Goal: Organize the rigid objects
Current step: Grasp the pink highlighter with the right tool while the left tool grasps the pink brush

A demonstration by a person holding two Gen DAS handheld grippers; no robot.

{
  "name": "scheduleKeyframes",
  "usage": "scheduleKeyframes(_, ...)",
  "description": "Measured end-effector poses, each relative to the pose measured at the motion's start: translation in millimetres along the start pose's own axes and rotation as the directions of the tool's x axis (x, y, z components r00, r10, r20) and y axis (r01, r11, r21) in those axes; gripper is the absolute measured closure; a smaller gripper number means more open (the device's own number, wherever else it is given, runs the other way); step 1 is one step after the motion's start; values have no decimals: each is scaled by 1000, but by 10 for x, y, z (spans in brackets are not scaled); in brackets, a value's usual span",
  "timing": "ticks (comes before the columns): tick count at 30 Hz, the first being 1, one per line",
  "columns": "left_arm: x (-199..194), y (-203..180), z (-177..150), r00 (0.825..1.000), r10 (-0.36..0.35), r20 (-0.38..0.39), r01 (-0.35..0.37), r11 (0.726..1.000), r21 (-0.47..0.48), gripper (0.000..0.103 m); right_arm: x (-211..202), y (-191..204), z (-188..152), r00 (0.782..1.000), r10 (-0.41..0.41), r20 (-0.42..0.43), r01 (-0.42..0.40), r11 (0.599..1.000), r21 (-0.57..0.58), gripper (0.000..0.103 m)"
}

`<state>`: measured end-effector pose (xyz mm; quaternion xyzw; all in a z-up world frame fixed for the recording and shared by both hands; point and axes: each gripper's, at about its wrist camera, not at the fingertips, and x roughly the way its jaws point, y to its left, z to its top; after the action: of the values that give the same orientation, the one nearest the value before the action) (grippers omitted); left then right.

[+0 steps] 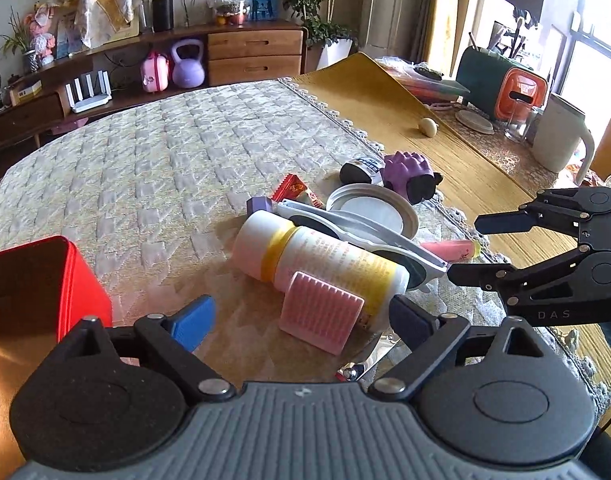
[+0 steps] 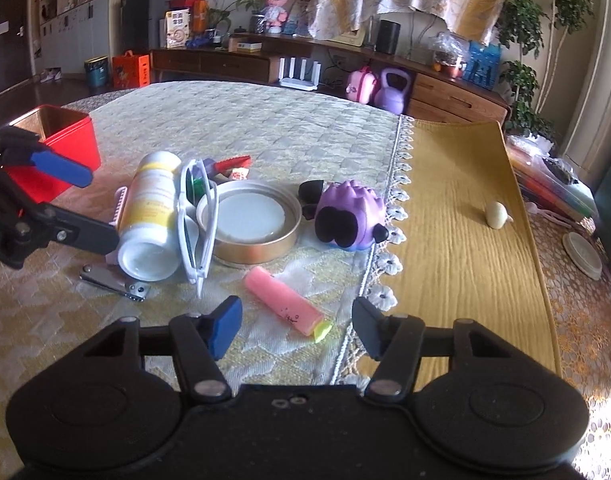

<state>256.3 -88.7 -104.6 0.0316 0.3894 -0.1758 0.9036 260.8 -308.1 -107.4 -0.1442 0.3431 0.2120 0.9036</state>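
Observation:
A pile of small items lies on the quilted tablecloth: a white bottle with yellow label (image 1: 317,258) (image 2: 149,216), white sunglasses (image 1: 361,236) (image 2: 197,220), a round tin lid (image 1: 379,208) (image 2: 251,222), a pink ridged brush (image 1: 319,318), a pink marker (image 2: 285,306), nail clippers (image 2: 115,282), a purple squishy toy (image 1: 409,172) (image 2: 349,214). An open red tin box (image 1: 37,284) (image 2: 55,148) stands to the left. My left gripper (image 1: 301,320) is open, just before the brush and bottle. My right gripper (image 2: 297,322) is open over the pink marker.
A yellow table runner (image 2: 461,216) with a small cream object (image 2: 497,214) lies to the right. A white mug (image 1: 559,136), an orange-lidded container (image 1: 521,92) and a coaster sit at the far right. A sideboard with a purple kettlebell (image 1: 187,64) stands behind.

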Motion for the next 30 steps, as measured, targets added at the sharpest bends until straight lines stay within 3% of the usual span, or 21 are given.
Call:
scheduleKeyframes(5,51,-12,28,998,-57,-4,57,998,25,13,54,-19,14,1000,22,-1,-22,1000,-11,54)
scheduleKeyframes(12,101,-83,21,993,-114,-27,115,992,53,39,33,31,-9,998,63,-4,-63,998,-16,68)
scheduleKeyframes(14,96,-96,15,993,-115,-23,117,992,56,42,18,52,-18,998,66,-3,-66,998,-10,78)
scheduleKeyframes(19,55,-114,-6,994,-108,-15,108,993,53,57,-20,126,-43,998,60,0,-60,998,19,84)
scheduleKeyframes(30,-82,-134,-36,999,-30,-26,30,1000,-1,59,-183,266,-166,999,-30,13,27,987,161,88)
